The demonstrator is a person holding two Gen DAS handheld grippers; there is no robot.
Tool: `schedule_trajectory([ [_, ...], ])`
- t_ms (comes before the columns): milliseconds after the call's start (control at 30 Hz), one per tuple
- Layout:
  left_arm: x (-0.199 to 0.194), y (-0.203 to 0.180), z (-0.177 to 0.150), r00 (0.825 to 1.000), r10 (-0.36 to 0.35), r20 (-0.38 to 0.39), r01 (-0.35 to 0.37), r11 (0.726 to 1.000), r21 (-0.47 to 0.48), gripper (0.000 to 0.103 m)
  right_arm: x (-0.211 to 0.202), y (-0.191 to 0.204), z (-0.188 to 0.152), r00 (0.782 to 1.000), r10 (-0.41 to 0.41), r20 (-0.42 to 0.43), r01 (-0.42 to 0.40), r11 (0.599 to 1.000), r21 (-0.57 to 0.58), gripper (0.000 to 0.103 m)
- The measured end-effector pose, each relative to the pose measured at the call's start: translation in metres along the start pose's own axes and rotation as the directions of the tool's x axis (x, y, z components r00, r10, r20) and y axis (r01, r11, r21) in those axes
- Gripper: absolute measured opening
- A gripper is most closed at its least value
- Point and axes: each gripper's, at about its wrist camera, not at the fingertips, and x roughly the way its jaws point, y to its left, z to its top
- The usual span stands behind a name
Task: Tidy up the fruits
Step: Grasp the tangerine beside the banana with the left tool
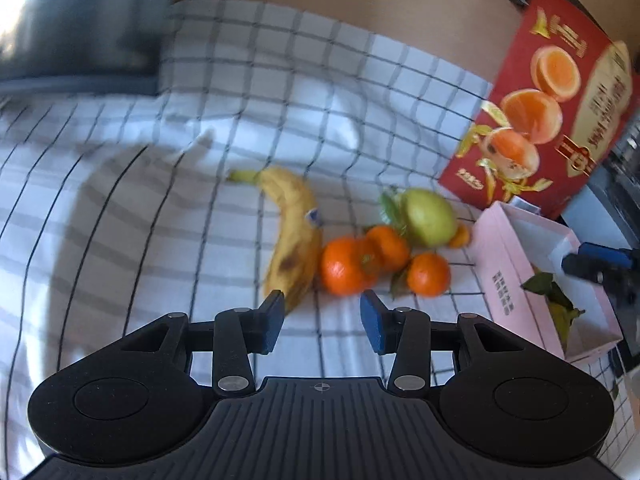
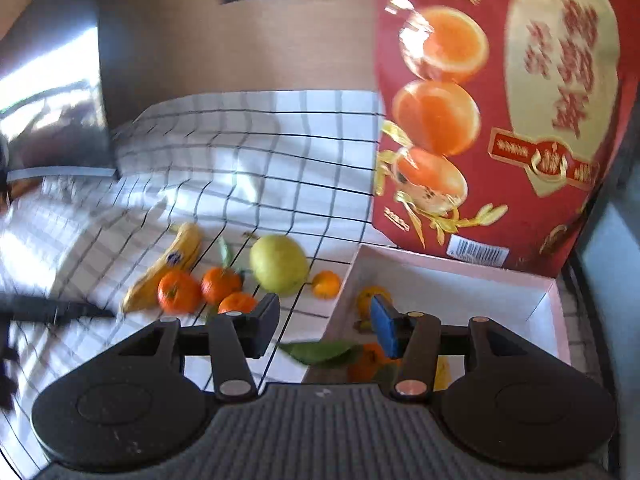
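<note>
A banana (image 1: pixel 294 232), several tangerines (image 1: pixel 346 266) with leaves and a green pear (image 1: pixel 428 216) lie together on the checked cloth (image 1: pixel 160 200). My left gripper (image 1: pixel 322 322) is open and empty just in front of the banana's tip and the nearest tangerine. A pink open box (image 1: pixel 504 272) stands to the right. In the right wrist view my right gripper (image 2: pixel 324 326) is open and empty over the box's (image 2: pixel 460 280) left edge; leafy tangerines (image 2: pixel 368 358) lie inside. The pear (image 2: pixel 280 264), banana (image 2: pixel 168 266) and tangerines (image 2: pixel 179 292) lie left of the box.
A red orange-printed carton (image 2: pixel 500 120) stands upright behind the pink box, also seen in the left wrist view (image 1: pixel 552 112). A small loose tangerine (image 2: pixel 326 284) lies by the box wall. A dark appliance (image 1: pixel 80 20) stands at the far left.
</note>
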Motion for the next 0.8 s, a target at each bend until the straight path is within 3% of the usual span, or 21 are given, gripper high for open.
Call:
schedule_trajectory([
  [133,0.013,-0.027,0.015,1.0,-0.018,0.004,0.018,0.99,0.139,0.046,-0.016,0.019,-0.012,1.0,0.001,0.021,0.0,0.999,-0.053,0.05],
  [267,0.035,-0.05,0.035,0.995,-0.095,-0.031,0.098,0.984,0.148,0.047,-0.028,0.033,-0.028,1.0,0.022,0.02,-0.021,0.999,-0.045,0.051],
  [433,0.053,-0.061,0.039,0.996,-0.076,-0.038,0.08,0.99,0.119,0.046,-0.04,0.052,-0.05,0.999,0.033,0.004,-0.032,0.996,-0.079,0.052],
  [600,0.059,-0.067,0.022,0.999,0.004,-0.039,0.005,0.971,0.241,0.046,-0.045,0.055,-0.062,1.0,0.0,-0.008,-0.001,0.994,-0.106,0.054],
  [800,0.044,-0.053,0.001,0.997,0.07,0.024,-0.074,0.943,0.324,0.046,-0.047,0.047,-0.069,1.0,-0.004,-0.021,0.002,0.998,-0.06,0.054],
])
